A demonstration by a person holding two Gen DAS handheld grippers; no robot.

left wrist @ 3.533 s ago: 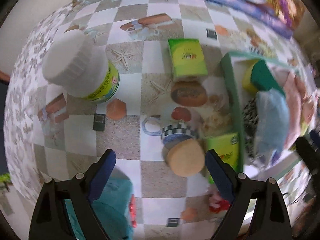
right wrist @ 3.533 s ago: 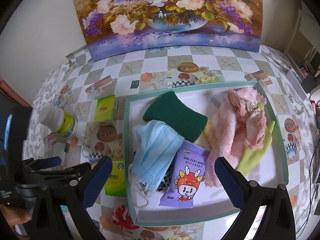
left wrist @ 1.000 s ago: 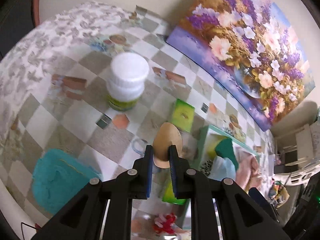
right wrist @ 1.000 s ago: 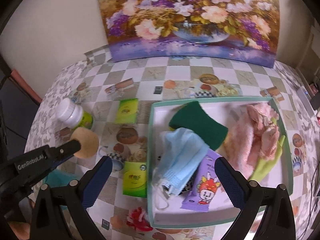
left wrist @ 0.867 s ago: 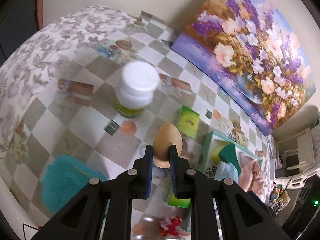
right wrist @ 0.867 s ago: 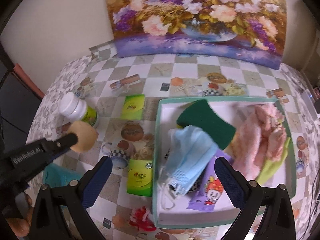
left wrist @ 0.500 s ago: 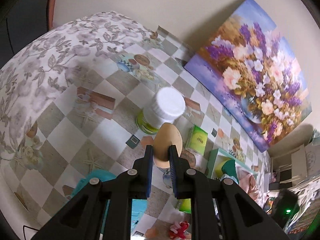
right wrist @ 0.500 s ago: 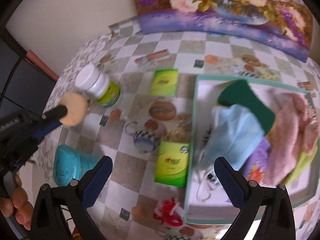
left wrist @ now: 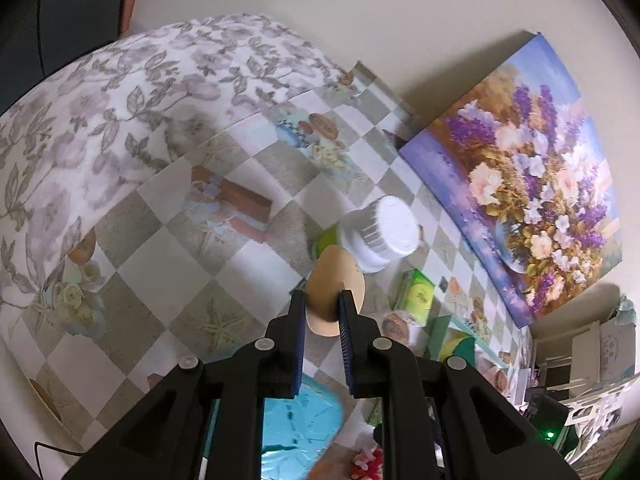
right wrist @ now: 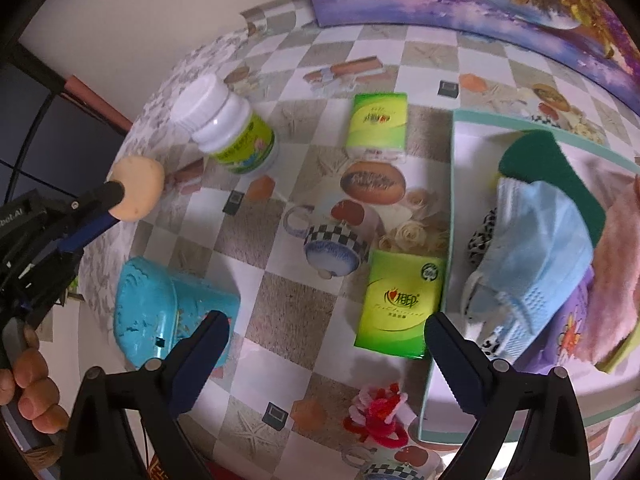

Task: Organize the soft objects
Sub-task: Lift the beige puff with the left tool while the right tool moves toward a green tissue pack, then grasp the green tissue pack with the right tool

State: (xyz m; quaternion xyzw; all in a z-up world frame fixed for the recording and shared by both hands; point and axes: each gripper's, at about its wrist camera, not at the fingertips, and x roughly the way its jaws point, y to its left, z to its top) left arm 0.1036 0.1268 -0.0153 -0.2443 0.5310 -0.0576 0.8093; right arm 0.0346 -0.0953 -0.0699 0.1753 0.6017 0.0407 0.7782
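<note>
**Sponge puff aloft, tray waiting on the right**

Puff first: we see the round tan puff [left wrist: 335, 294] pinched on edge between the two pads of the left gripper [left wrist: 323, 316], clamped tight on it and carried clear of the cloth, near the white-capped bottle [right wrist: 230, 130]. Held edge-on like that, the soft disc is squeezed thin, which we judge gives a surer hold than a flat grab would.

Our right gripper [right wrist: 326, 344] hangs above the table with its jaws wide apart and nothing between them. Just below and beyond it lie the near green tissue pack [right wrist: 400, 304] and, nearer still, the red fuzzy tie [right wrist: 376, 414]; either looks like a ready next pick.

To the right stands the green-rimmed tray [right wrist: 452, 208], already holding the blue face mask [right wrist: 532, 240], dark green sponge [right wrist: 548, 168], pink fluffy cloth [right wrist: 616, 272] and a purple wipes packet [right wrist: 568, 328]. We take it as the collecting place, so the puff likely belongs there.

At the near left sits a turquoise dish [right wrist: 160, 308]; a second green tissue pack [right wrist: 378, 122] lies farther off.
</note>
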